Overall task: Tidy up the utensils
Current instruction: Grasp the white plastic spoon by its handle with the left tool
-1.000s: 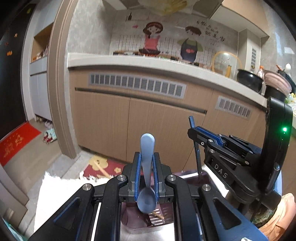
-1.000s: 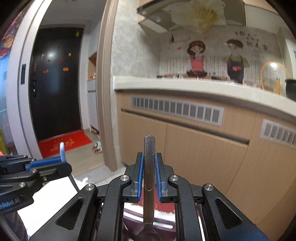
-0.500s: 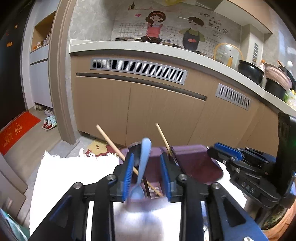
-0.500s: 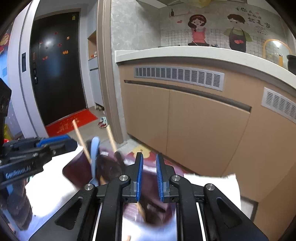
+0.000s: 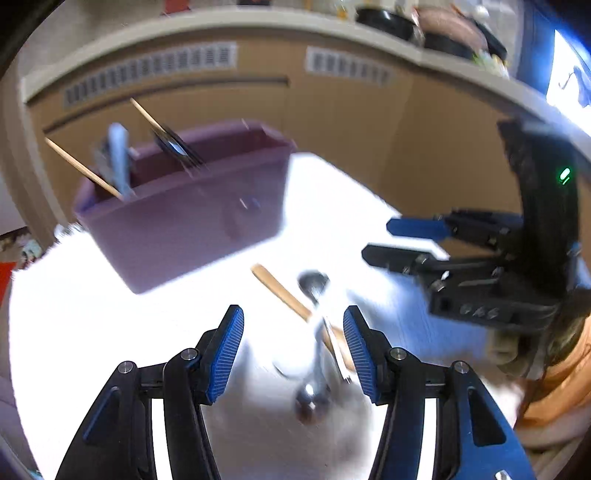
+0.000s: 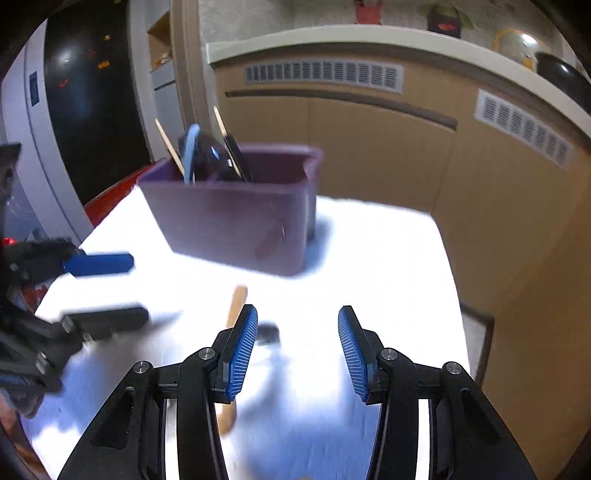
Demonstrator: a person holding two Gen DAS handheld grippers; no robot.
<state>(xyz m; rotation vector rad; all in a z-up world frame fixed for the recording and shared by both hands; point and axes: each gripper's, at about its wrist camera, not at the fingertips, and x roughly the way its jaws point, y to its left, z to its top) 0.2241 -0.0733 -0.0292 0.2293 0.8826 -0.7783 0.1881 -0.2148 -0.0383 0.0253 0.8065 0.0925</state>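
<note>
A purple utensil holder (image 5: 184, 214) (image 6: 236, 221) stands on the white table (image 5: 92, 314) (image 6: 369, 258). A light blue spoon (image 5: 118, 158) (image 6: 190, 151), chopsticks (image 5: 79, 168) and a dark utensil (image 5: 177, 147) stick out of it. A wooden stick (image 5: 280, 291) (image 6: 237, 301) and a blurred metal spoon (image 5: 314, 284) lie loose on the table. My left gripper (image 5: 293, 325) (image 6: 122, 291) hangs over them, jaws opening, pads touching nothing. My right gripper (image 6: 297, 325) (image 5: 399, 242) is also opening, with nothing between its pads.
Tan kitchen cabinets (image 6: 369, 129) with vent grilles run behind the table under a pale counter holding pots (image 5: 388, 22). The table's right edge (image 6: 454, 280) drops off toward the cabinets. A dark door (image 6: 85, 110) is at the left. An orange sleeve (image 5: 557, 387) shows behind the right gripper.
The left gripper let the blue spoon go into the holder and the right let go its metal utensil. Both have pulled back, tipped down toward the table, and opened wider.
</note>
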